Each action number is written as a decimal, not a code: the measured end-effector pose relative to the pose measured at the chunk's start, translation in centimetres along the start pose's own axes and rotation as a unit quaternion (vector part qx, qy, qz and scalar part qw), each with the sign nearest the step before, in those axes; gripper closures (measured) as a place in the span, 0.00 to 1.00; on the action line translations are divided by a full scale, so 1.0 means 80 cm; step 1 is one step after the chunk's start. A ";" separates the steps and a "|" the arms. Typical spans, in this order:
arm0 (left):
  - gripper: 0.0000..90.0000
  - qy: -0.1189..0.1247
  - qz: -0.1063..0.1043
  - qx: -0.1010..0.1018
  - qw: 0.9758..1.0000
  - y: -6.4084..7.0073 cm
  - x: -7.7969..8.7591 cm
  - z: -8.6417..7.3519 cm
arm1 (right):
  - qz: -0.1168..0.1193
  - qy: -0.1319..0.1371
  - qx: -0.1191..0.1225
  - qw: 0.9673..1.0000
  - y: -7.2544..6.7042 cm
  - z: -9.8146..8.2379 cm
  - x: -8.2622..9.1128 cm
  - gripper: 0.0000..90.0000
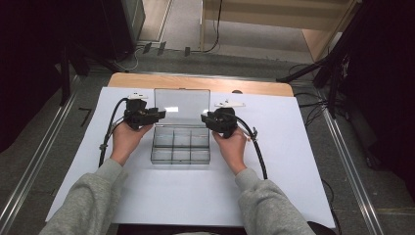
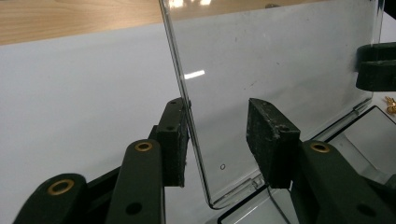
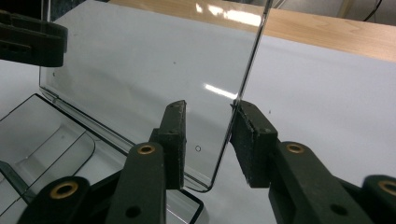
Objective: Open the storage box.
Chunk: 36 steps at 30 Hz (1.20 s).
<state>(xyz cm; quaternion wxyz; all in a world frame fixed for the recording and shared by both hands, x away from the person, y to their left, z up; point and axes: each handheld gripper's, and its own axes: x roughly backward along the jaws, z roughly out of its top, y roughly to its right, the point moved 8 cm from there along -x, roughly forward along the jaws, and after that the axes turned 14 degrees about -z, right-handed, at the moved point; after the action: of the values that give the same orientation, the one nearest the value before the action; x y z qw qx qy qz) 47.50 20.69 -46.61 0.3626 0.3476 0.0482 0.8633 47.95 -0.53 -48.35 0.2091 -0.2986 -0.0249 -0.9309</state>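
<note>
A clear plastic compartment box [image 1: 181, 147] sits mid-table on a white sheet, its lid [image 1: 182, 105] standing upright at the back. My left gripper [image 1: 159, 115] is at the lid's left edge and my right gripper [image 1: 204, 120] at its right edge. In the left gripper view the jaws [image 2: 217, 135] straddle the lid [image 2: 280, 60]: one pad lies against it and the other stands apart. In the right gripper view the jaws [image 3: 208, 140] straddle the lid [image 3: 140, 70] the same way, with a gap on the inner side. The compartments look empty.
The white sheet [image 1: 274, 196] covers most of a wooden table [image 1: 195, 82]. A cable [image 1: 257, 147] trails from each gripper across the sheet. Small gold-coloured pieces [image 2: 390, 105] lie beyond the lid. Dark stands and cables crowd the floor at both sides.
</note>
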 end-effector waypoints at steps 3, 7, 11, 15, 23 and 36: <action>0.65 -0.002 0.002 0.003 1.000 -0.001 -0.004 0.000 | 0.005 -0.003 -0.014 1.000 0.000 -0.001 -0.003 0.73; 0.61 -0.007 0.004 0.012 1.000 -0.003 -0.008 -0.001 | 0.007 -0.010 -0.023 1.000 0.000 -0.001 -0.007 0.70; 0.54 -0.013 0.005 0.017 1.000 -0.005 -0.014 -0.003 | 0.013 -0.014 -0.047 0.999 -0.002 -0.003 -0.014 0.65; 0.48 -0.017 0.002 0.025 1.000 -0.007 -0.020 -0.006 | 0.016 -0.017 -0.064 0.998 -0.003 -0.004 -0.020 0.62; 0.42 -0.020 -0.001 0.040 0.999 -0.008 -0.029 -0.009 | 0.023 -0.023 -0.084 0.996 -0.003 -0.008 -0.024 0.59; 0.35 -0.029 -0.007 0.070 0.997 -0.013 -0.036 -0.014 | 0.024 -0.026 -0.107 0.994 -0.010 -0.015 -0.034 0.48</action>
<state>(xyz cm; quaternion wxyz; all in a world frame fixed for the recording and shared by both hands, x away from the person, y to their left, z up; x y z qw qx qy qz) 48.82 19.72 -49.38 0.3451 0.3969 0.1002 0.8446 49.00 1.01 -50.84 0.1973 -0.3440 0.0769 -0.9148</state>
